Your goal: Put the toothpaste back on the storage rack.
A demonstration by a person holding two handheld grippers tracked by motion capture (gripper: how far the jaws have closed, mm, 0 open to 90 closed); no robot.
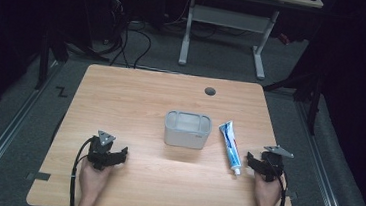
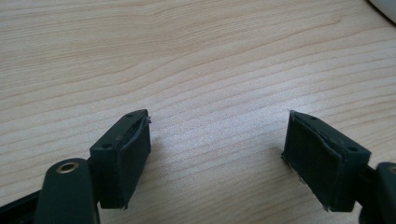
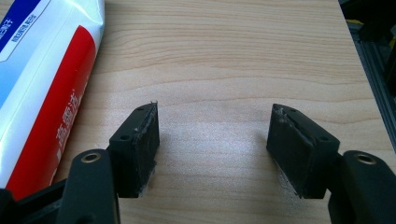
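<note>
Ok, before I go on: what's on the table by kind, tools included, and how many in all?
Toothpaste tube: 1
Grey container: 1
Handheld tools: 2, left tool and right tool, both open
Total: 4

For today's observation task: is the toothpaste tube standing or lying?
Lying flat: the toothpaste tube stretches along the table, cap toward the person.
</note>
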